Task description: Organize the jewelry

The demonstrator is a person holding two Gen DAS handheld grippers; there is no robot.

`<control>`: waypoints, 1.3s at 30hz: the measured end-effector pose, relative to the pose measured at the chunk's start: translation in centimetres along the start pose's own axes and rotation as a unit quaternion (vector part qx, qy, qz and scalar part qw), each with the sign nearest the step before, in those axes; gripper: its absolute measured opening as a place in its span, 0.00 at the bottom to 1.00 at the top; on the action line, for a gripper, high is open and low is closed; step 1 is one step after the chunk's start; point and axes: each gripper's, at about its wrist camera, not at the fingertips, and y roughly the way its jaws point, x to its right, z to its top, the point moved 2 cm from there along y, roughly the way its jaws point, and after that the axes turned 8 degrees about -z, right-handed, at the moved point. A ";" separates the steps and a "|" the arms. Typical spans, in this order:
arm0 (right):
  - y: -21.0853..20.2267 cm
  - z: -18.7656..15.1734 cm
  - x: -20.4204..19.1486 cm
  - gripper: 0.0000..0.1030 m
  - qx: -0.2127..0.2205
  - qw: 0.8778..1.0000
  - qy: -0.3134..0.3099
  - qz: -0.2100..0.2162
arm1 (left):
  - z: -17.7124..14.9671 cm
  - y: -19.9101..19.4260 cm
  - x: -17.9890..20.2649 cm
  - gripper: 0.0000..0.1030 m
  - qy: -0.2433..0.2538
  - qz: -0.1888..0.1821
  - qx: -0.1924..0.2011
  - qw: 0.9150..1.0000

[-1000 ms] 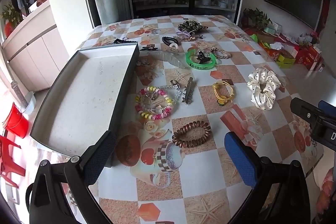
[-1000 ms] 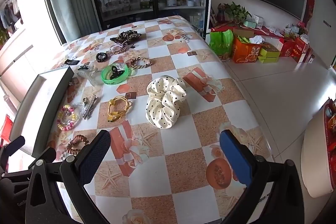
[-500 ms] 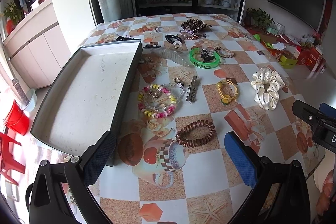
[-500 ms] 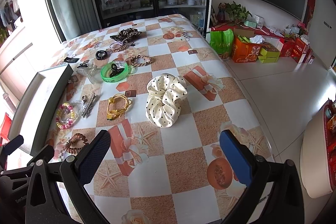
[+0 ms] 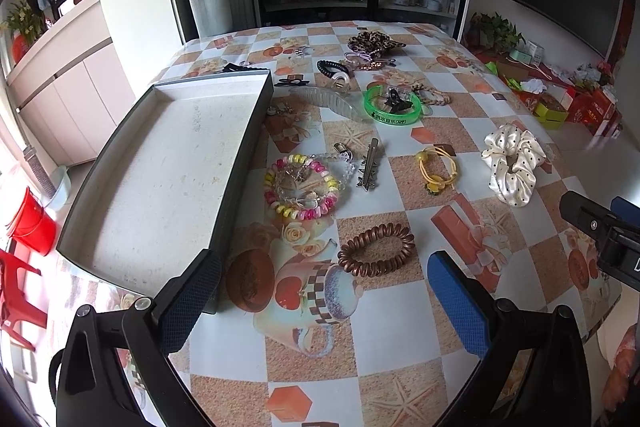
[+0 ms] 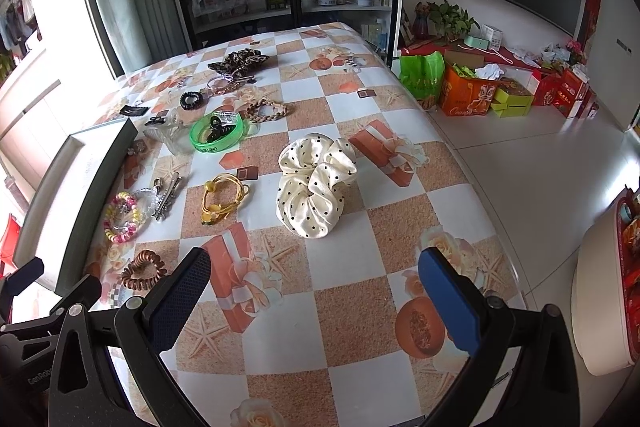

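Copper coil hair tie (image 5: 376, 250) sat nearest the left gripper (image 5: 320, 297), at 12 o'clock.
Both grippers' fingers spread, empty; right gripper (image 6: 316, 301) faced the scrunchie (image 6: 314, 183).

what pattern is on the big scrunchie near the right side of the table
Cream satin with small black polka dots; the scrunchie shows best in the right wrist view.

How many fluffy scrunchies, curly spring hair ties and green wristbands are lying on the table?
Scrunchies: 2, the cream spotted scrunchie and the leopard scrunchie
Curly hair ties: 2, the brown curly tie and the black curly tie
Green wristbands: 1, the green wristband
Total: 5
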 end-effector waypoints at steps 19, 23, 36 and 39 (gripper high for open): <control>0.1 0.0 -0.1 1.00 -0.002 1.000 -0.001 -0.001 | 0.0 0.0 0.0 1.00 0.000 0.000 0.000 1.000; 0.1 0.0 -0.1 1.00 -0.002 1.000 -0.001 -0.001 | -0.1 0.1 0.0 1.00 0.000 0.000 -0.001 1.000; -0.1 0.1 -0.3 1.00 -0.002 1.000 -0.003 -0.001 | -0.1 0.1 0.0 1.00 0.000 0.000 -0.001 1.000; -0.1 0.1 -0.3 1.00 -0.001 1.000 -0.004 -0.002 | -0.1 0.1 0.0 1.00 0.000 -0.001 -0.002 1.000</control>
